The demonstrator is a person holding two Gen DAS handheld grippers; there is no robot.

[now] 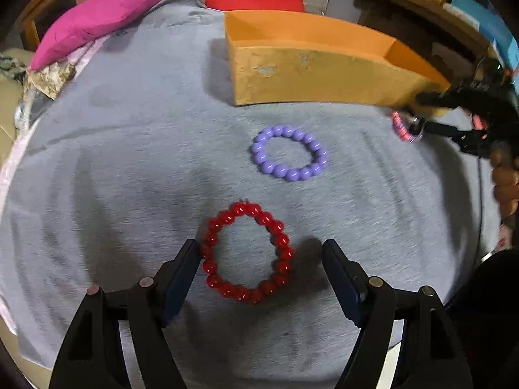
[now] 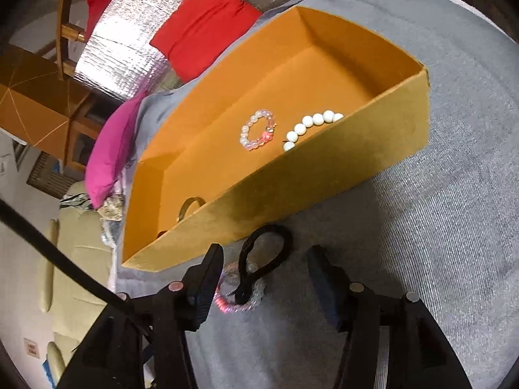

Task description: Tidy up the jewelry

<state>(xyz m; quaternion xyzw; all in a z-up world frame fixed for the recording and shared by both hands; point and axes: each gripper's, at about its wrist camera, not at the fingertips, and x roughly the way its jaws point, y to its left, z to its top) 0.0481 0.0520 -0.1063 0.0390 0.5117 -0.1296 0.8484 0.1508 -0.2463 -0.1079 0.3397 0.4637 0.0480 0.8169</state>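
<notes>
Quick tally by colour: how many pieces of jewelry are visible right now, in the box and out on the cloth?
Red bead bracelet: 1
Purple bead bracelet: 1
Pink bead bracelet: 2
White bead bracelet: 1
Black loop: 1
Gold band: 1
Total: 7

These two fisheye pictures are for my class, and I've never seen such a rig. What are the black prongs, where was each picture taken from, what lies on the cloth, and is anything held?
No robot here: a person holds a two-finger gripper in each hand, with a camera on each looking along its fingers. The black prongs are those fingers.

The left camera shows the left gripper open above a red bracelet, which lies between its fingers on the grey cloth. A purple bracelet lies further on, before an orange box.

The right camera shows the right gripper open; a black hair tie and a pink bracelet lie between its fingers, outside the box. Inside are a pale pink bracelet, white beads and a gold ring.

Nothing is held.
</notes>
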